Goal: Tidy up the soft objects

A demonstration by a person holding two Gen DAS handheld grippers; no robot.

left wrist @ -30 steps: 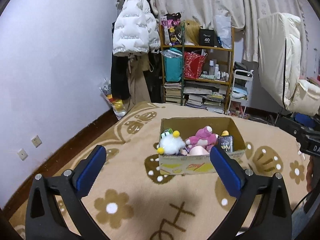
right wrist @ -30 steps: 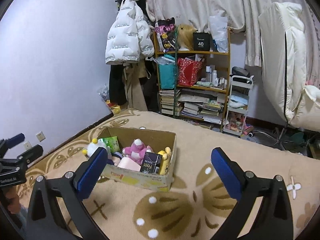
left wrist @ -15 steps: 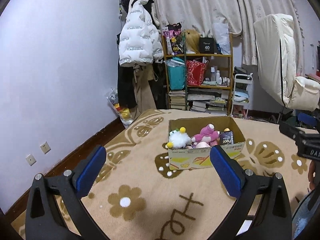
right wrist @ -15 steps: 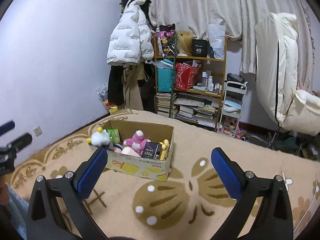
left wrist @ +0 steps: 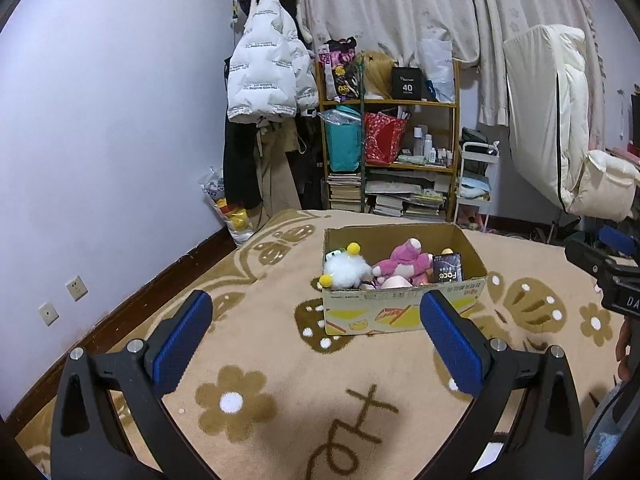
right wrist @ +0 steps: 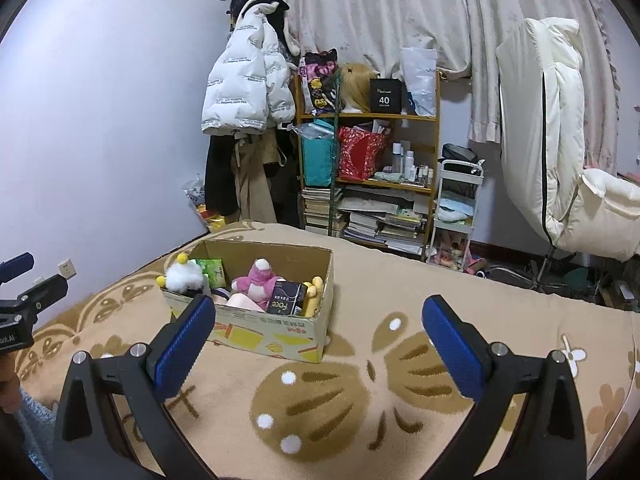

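Counted: 1 cardboard box (left wrist: 404,312), 1 white plush (left wrist: 346,270), 1 pink plush (left wrist: 404,260), 1 black packet (left wrist: 447,268), 2 grippers.

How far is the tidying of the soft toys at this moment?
Done: the white fluffy toy and the pink plush lie in the cardboard box on the blanket. In hand: nothing; the left gripper and right gripper are open and empty, short of the box. Left: no loose soft toy shows on the blanket, so little seems to remain.

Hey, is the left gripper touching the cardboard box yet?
Apart. In the right wrist view the left gripper hangs at the far left edge, with open blanket between it and the cardboard box.
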